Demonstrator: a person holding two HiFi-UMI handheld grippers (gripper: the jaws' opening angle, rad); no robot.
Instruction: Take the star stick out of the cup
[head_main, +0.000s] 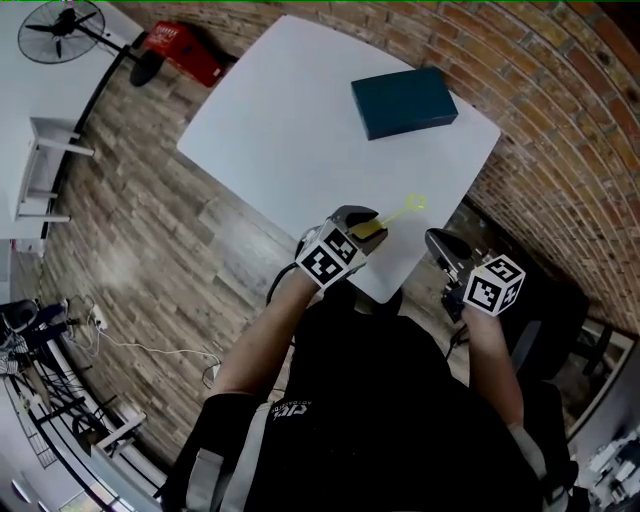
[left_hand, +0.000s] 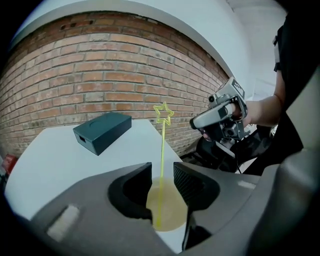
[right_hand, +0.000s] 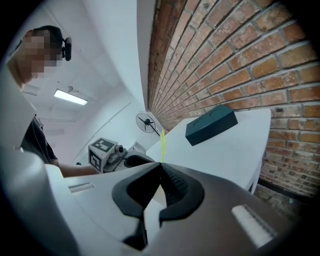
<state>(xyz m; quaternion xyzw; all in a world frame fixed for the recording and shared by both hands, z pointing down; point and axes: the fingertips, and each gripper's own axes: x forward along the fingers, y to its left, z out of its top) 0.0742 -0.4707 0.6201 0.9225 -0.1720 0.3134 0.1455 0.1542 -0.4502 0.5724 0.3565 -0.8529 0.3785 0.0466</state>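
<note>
left gripper (left_hand: 161, 171): jaws wide apart, straddling the cup (left_hand: 170, 210), not clamped
cup: at the desk's (left_hand: 55, 165) near edge, star stick (left_hand: 162, 145) upright inside
right gripper (right_hand: 160, 166): jaws together, empty, just off the desk
how: I'd close left on the cup to steady it, then open right, pinch the stick below the star, lift straight up

Left gripper (left_hand: 162, 175) jaws apart, right gripper (right_hand: 161, 170) jaws apparently together, both angled downward

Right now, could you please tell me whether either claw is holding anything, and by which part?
Nothing is held. The left claw stands open around the cup; the right claw is shut and empty.
</note>
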